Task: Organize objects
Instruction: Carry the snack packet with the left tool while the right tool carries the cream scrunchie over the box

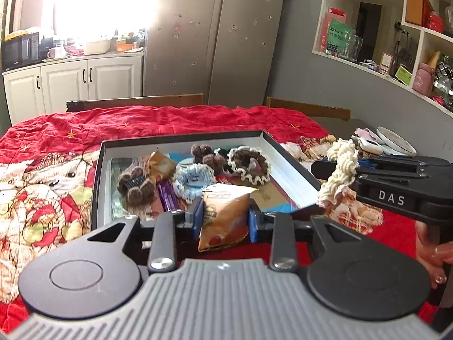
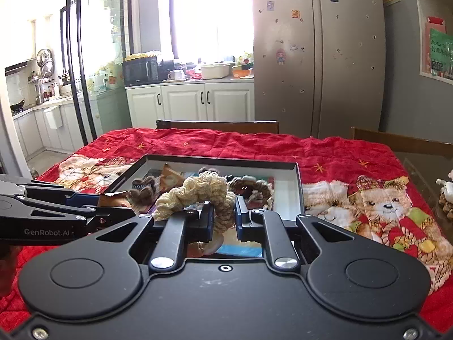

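Observation:
A shallow black box [image 1: 294,161] [image 2: 299,187] with a white inside lies on the red bear-print cloth. It holds scrunchies, brown fuzzy hair clips [image 1: 136,188] and snack packets. My left gripper [image 1: 225,218] is shut on an orange snack packet [image 1: 223,218], held above the box's near edge. My right gripper [image 2: 223,212] is shut on a cream knitted scrunchie [image 2: 198,191] [image 1: 341,170], which loops up and to the left over the box. In the left wrist view the right gripper [image 1: 344,168] comes in from the right; in the right wrist view the left gripper [image 2: 113,202] comes in from the left.
Two wooden chair backs [image 1: 136,102] [image 1: 308,107] stand behind the table. A plate [image 1: 396,140] and small items lie at the table's far right. A fridge [image 1: 215,36], white cabinets [image 1: 73,82] and wall shelves [image 1: 396,36] are behind. A person's hand [image 1: 433,255] grips the right handle.

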`<state>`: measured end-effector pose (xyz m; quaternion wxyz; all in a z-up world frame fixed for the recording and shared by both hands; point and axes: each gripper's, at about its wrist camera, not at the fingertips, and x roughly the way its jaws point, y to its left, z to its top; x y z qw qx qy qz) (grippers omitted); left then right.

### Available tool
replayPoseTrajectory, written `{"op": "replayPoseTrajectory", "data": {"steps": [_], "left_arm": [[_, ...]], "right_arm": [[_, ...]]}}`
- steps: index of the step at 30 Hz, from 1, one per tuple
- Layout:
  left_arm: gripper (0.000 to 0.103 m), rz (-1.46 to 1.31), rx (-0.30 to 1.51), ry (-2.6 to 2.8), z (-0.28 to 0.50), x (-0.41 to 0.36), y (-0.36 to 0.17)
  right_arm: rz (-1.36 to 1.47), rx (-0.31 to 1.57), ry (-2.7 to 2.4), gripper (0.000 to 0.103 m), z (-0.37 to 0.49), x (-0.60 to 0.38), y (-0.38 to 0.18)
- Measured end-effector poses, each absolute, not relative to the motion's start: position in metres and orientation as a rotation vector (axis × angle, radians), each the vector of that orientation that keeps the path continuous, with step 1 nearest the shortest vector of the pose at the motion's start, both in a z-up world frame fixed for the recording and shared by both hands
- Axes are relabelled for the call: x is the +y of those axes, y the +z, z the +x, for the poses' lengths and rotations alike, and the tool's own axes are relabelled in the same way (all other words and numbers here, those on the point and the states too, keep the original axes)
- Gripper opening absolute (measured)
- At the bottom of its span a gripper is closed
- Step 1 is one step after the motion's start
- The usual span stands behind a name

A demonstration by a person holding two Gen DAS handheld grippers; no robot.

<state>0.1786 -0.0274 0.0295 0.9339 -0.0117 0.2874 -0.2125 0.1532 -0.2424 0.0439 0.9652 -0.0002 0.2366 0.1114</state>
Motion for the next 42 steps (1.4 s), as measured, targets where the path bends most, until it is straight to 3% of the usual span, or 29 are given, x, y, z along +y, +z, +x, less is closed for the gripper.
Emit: {"op": "replayPoseTrajectory", "data": {"steps": [42], "left_arm": [[0.035, -0.001, 0.677, -0.324, 0.276, -0.055, -0.014]], "right_arm": [[-0.128, 0.687, 0.099, 0.014, 0.273, -0.227, -0.026]]}}
